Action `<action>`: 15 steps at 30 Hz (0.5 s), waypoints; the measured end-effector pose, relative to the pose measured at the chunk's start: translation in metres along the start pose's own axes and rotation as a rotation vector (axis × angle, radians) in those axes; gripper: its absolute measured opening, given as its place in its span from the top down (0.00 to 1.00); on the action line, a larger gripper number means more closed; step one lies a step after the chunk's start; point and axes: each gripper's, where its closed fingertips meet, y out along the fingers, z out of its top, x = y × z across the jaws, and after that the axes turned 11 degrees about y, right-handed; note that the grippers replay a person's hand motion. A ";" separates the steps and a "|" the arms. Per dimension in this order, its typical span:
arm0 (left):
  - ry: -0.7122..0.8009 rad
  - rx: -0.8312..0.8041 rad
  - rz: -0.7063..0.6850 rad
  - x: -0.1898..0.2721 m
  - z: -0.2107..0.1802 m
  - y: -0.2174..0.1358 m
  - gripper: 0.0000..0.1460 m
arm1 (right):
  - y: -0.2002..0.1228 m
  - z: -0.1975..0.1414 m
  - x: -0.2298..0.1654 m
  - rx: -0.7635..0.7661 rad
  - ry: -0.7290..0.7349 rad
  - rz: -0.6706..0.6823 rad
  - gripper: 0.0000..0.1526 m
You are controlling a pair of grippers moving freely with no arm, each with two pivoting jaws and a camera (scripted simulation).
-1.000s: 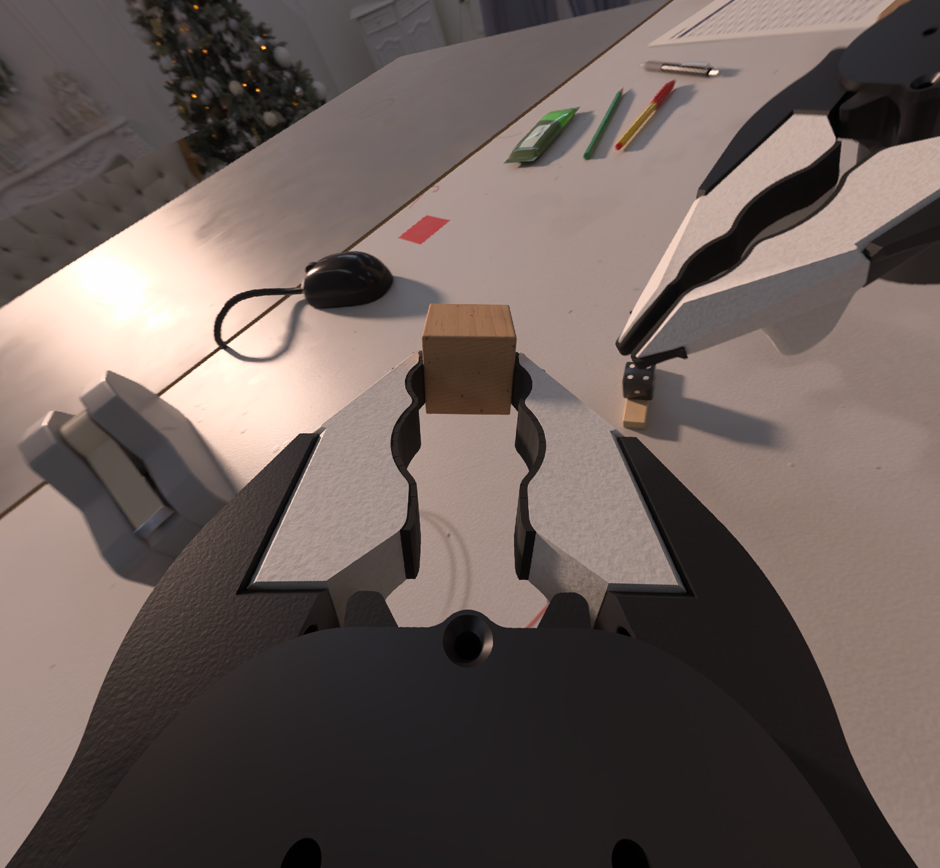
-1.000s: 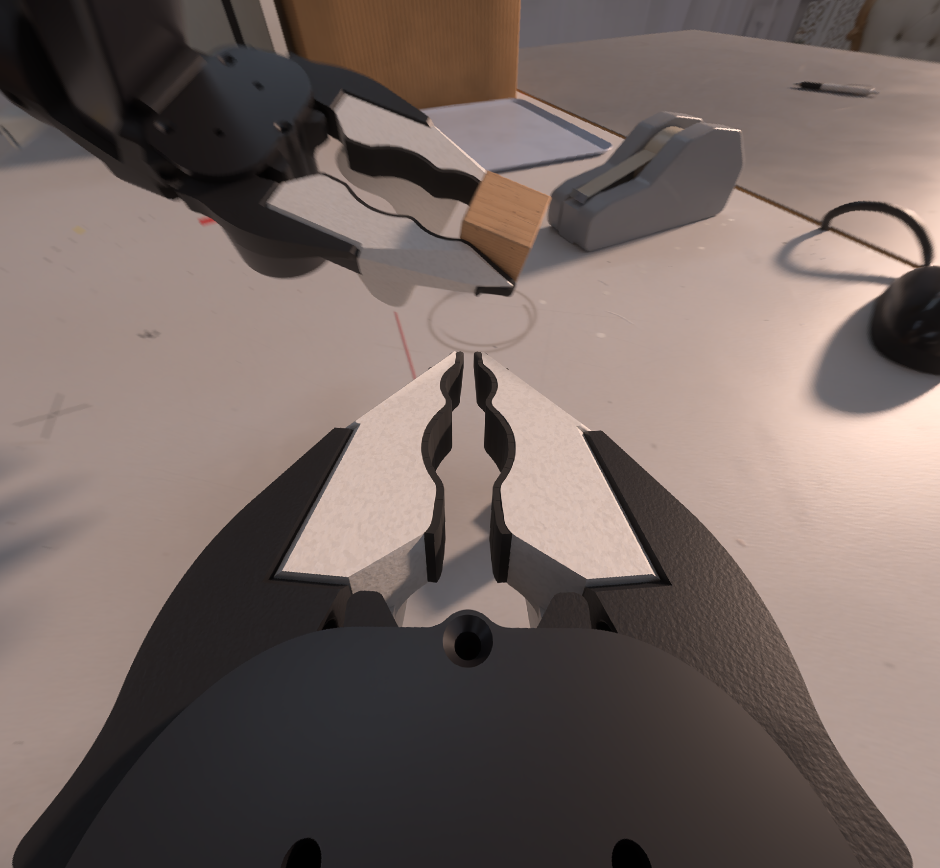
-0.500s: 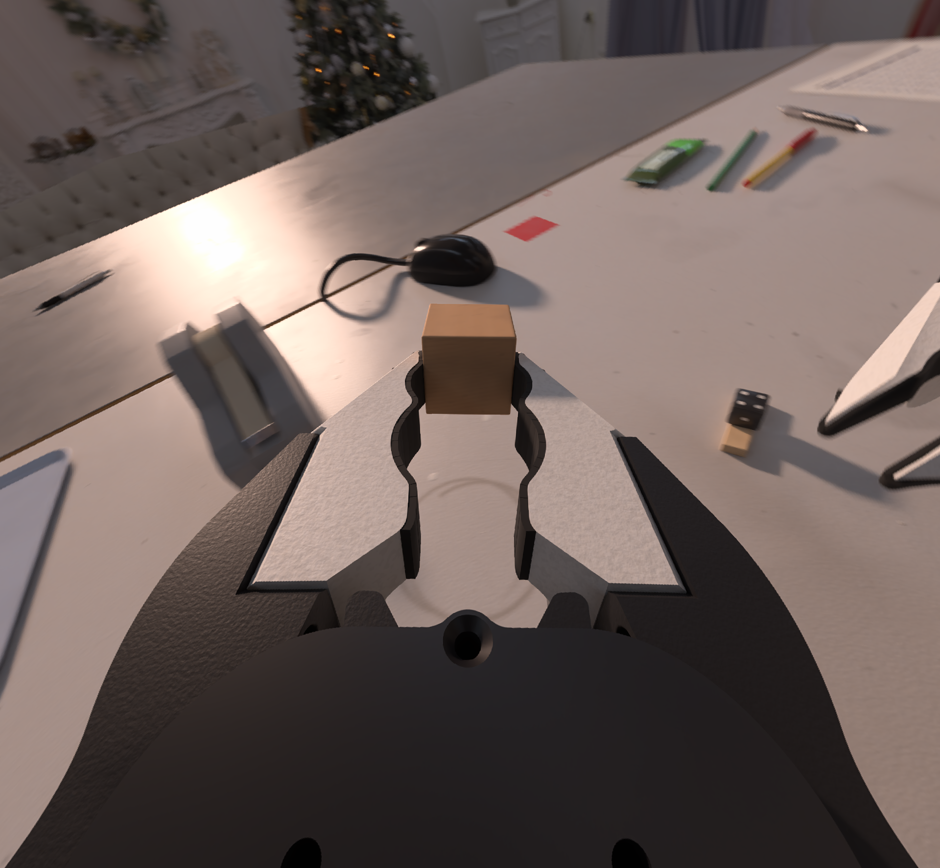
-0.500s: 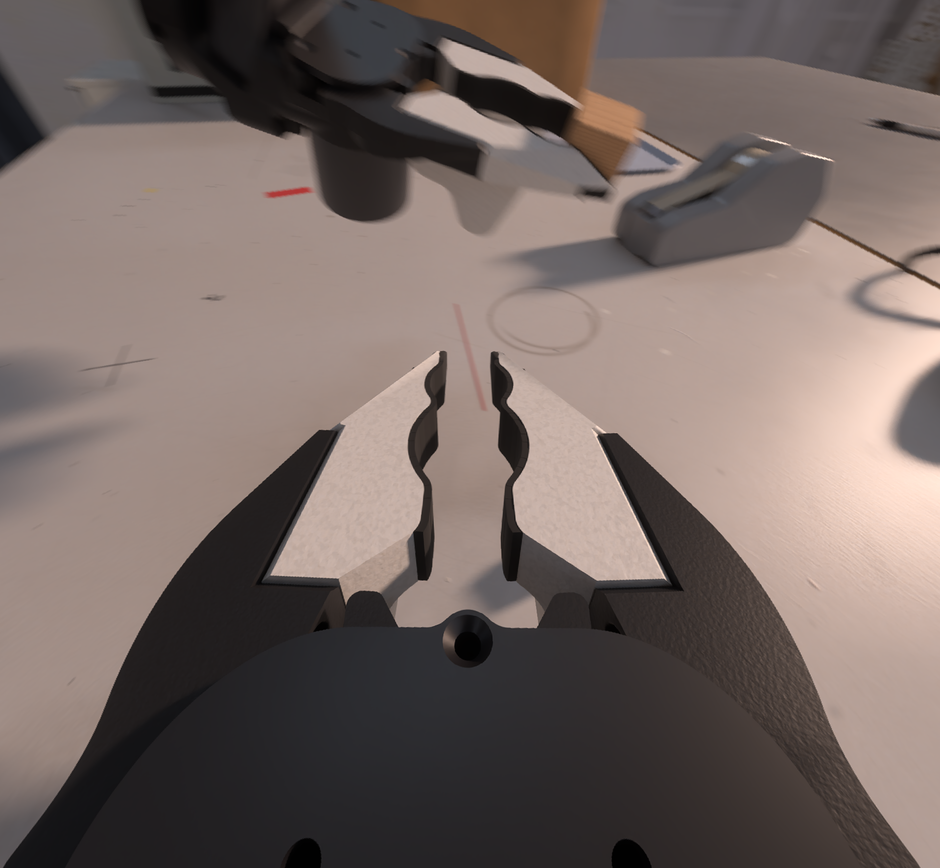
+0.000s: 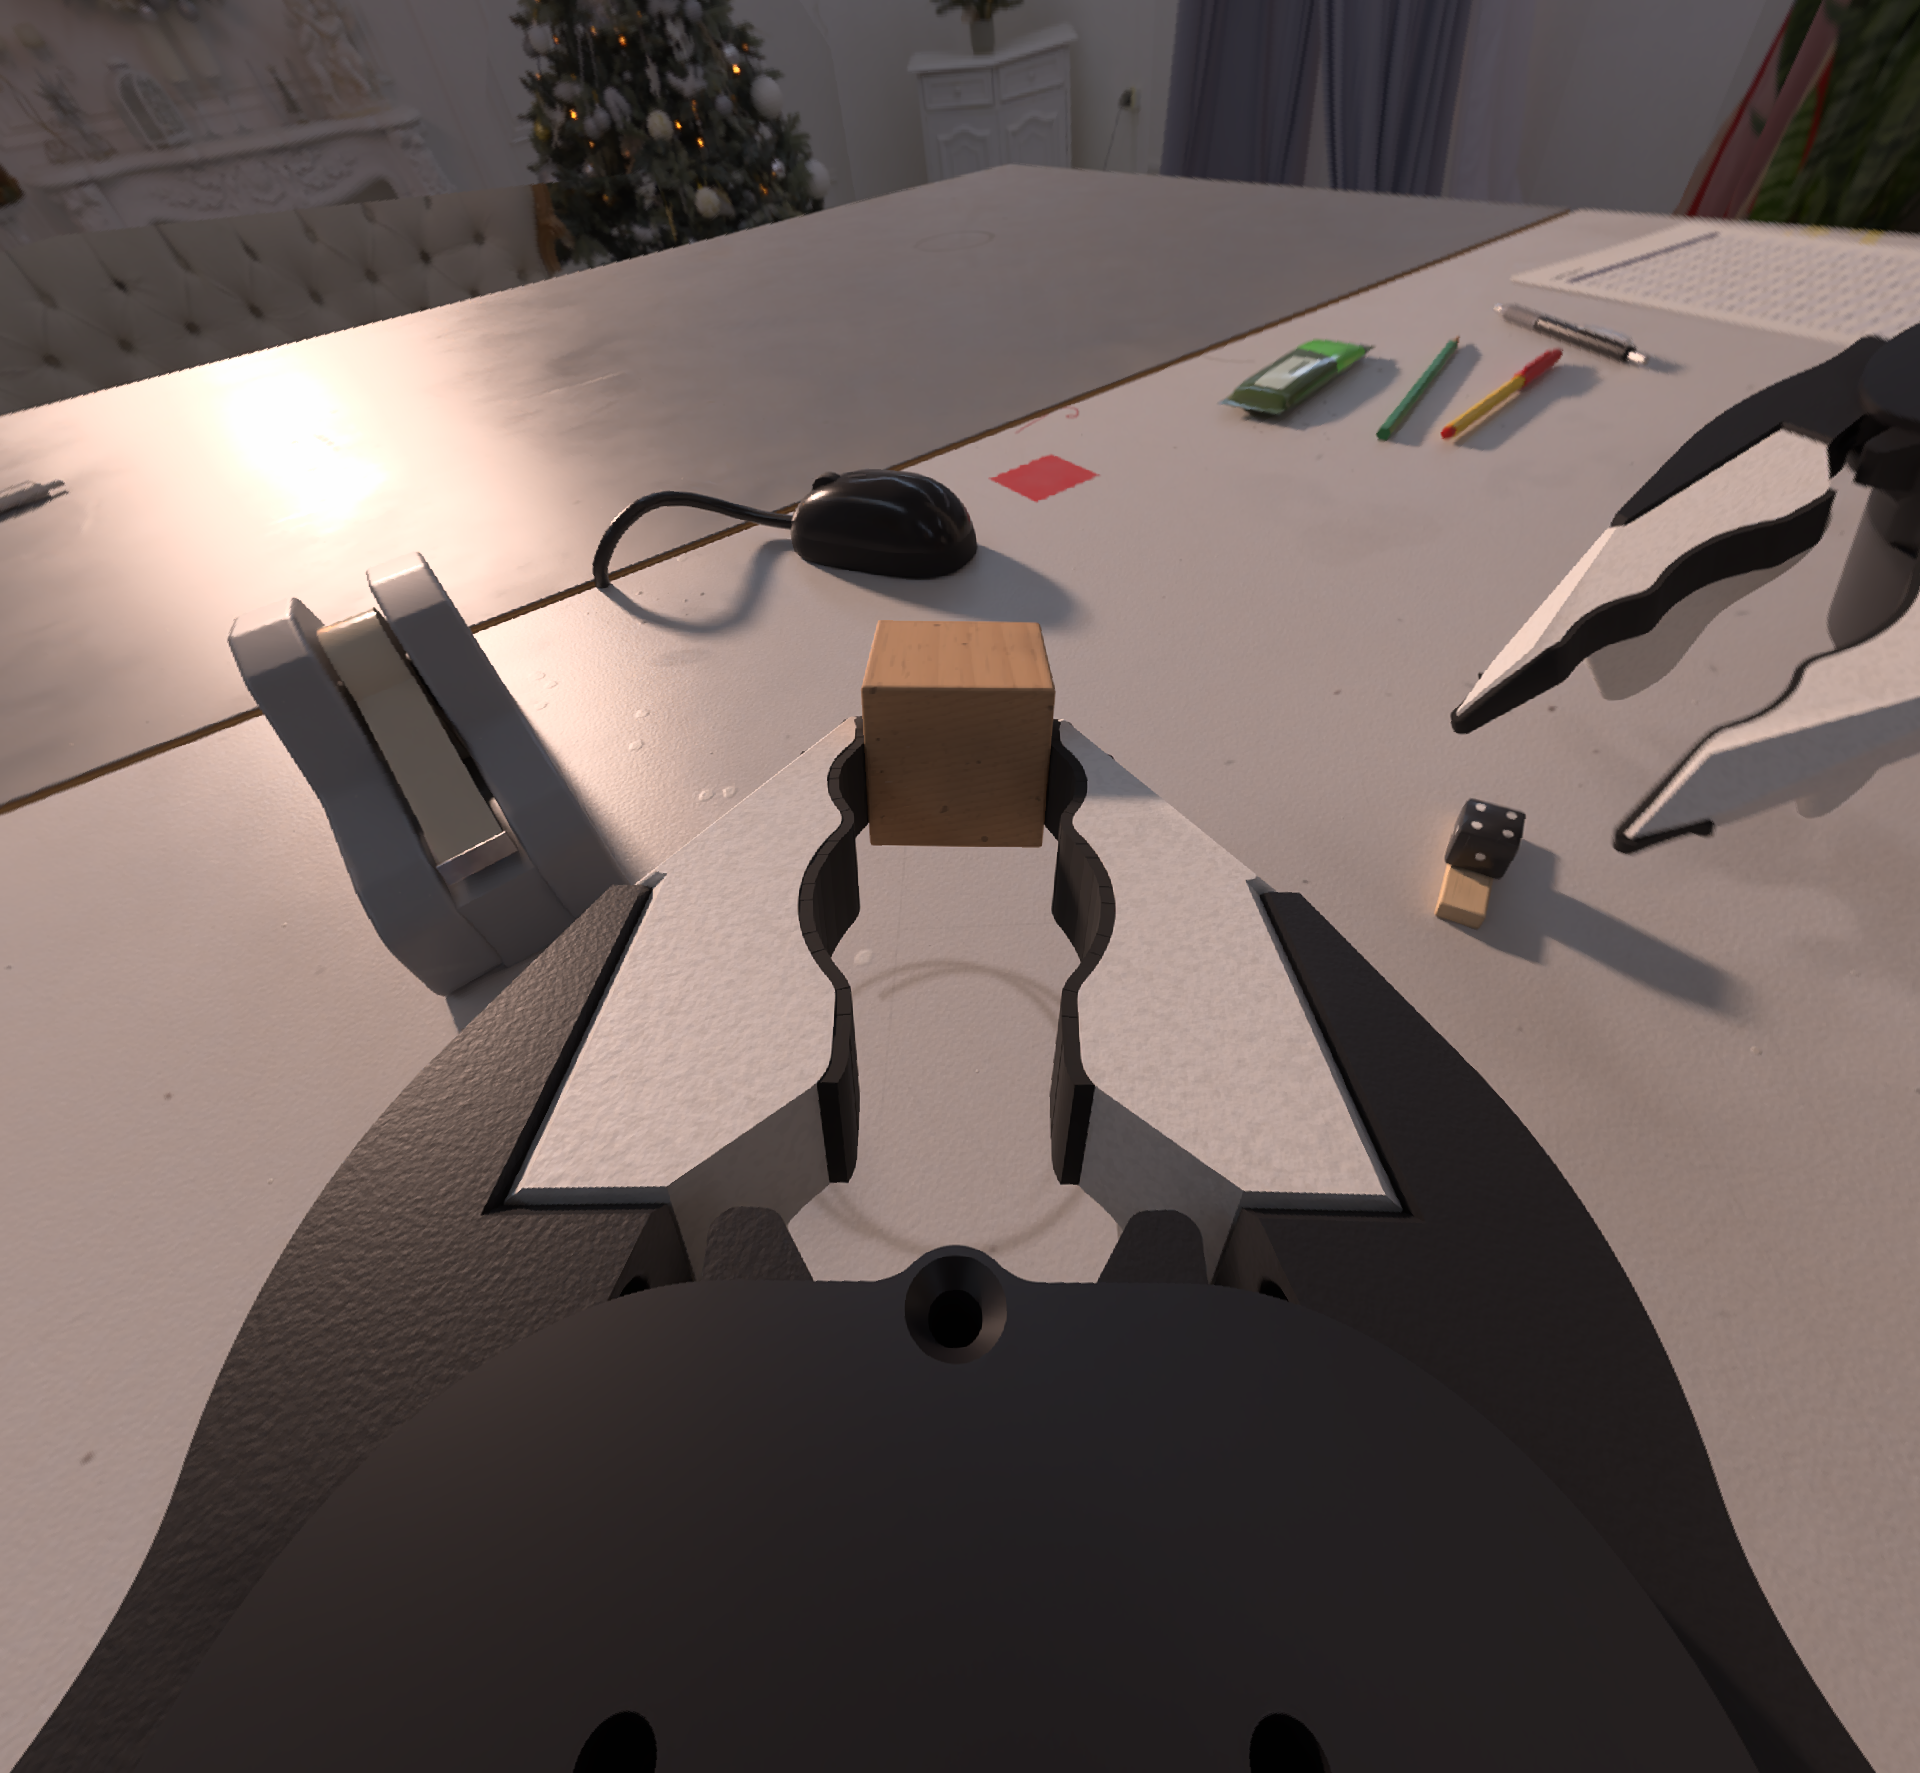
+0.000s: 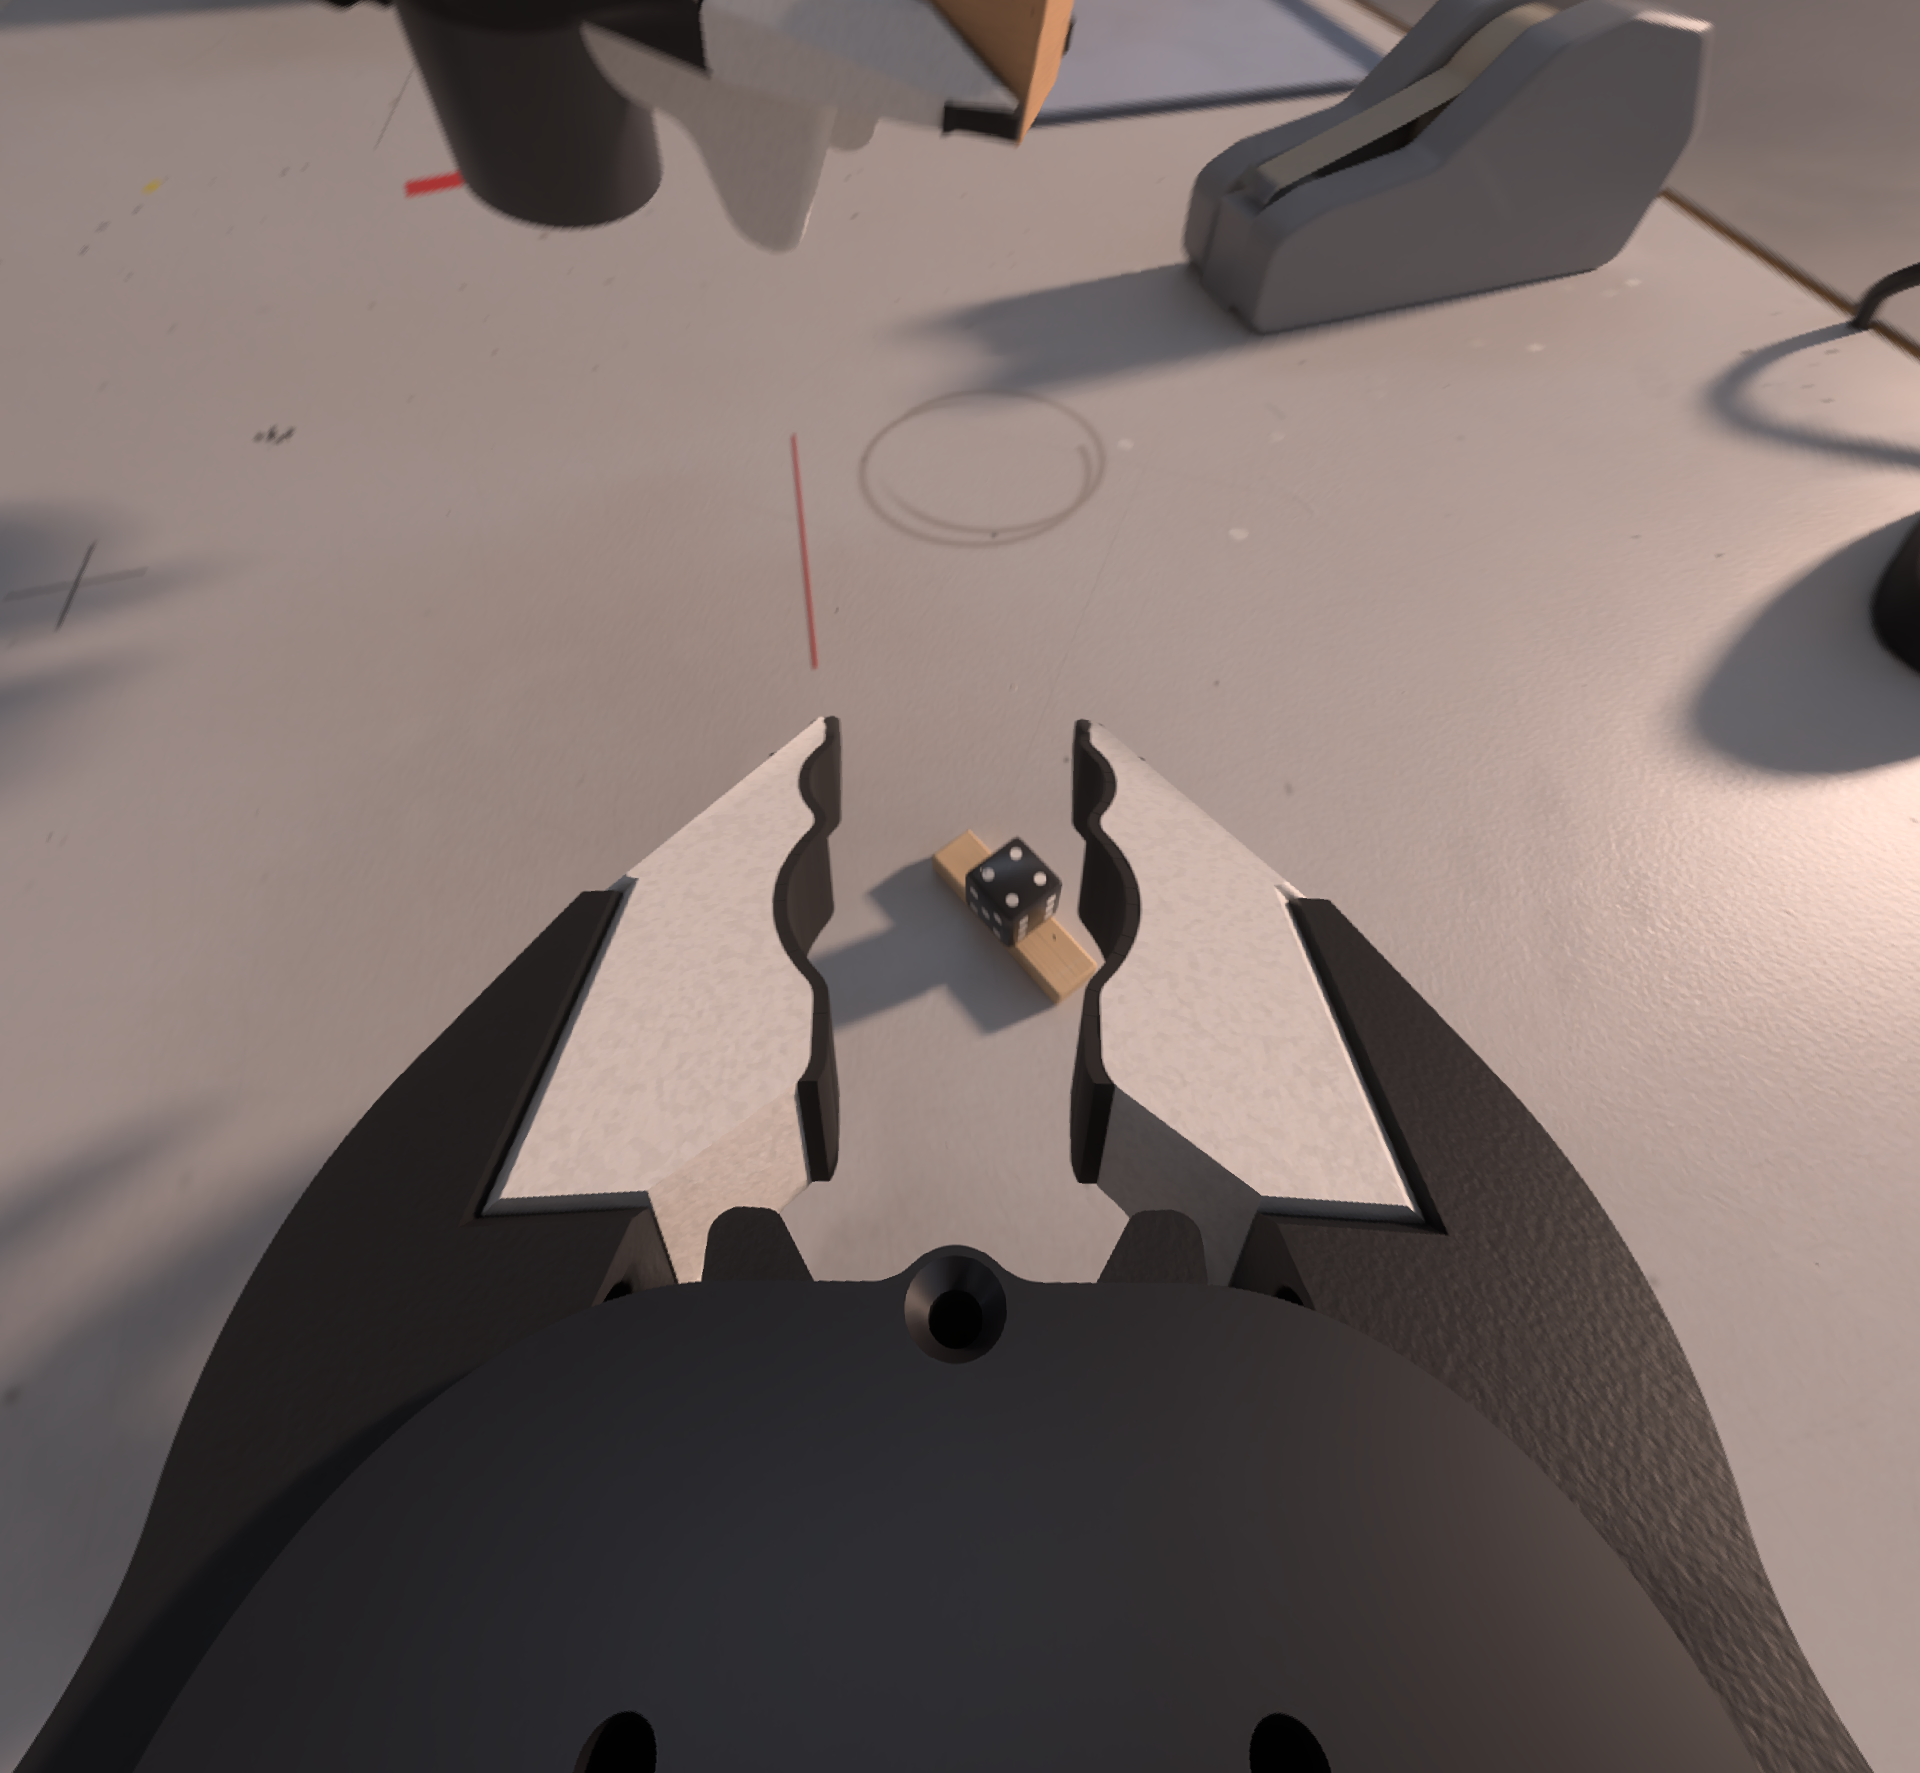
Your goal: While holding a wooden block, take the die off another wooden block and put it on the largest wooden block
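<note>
Left tool (image 5: 956, 767) grips a wooden cube (image 5: 956, 749) — right tool (image 6: 954, 736) gapes empty above the die (image 6: 1011, 892).

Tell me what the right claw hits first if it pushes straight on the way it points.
Probably the table itself. The open right claw tilts down, and its fingertips already reach past the die on its flat wooden block below. Depth is hard to judge.

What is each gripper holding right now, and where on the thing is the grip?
The left gripper holds a wooden cube, pinched on two opposite side faces at its fingertips. The right gripper is open and holds nothing; the die sits untouched on a small flat block.
</note>
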 end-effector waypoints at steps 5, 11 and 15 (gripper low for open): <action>-0.001 0.013 -0.037 0.001 0.000 0.000 0.78 | -0.012 -0.011 -0.002 -0.066 -0.098 0.120 0.55; 0.046 -0.013 -0.059 0.009 -0.001 0.002 0.78 | -0.023 -0.007 -0.002 -0.103 -0.421 0.136 0.46; 0.037 -0.032 -0.076 0.011 -0.006 0.004 0.78 | -0.020 -0.028 0.001 -0.333 -0.650 0.143 0.45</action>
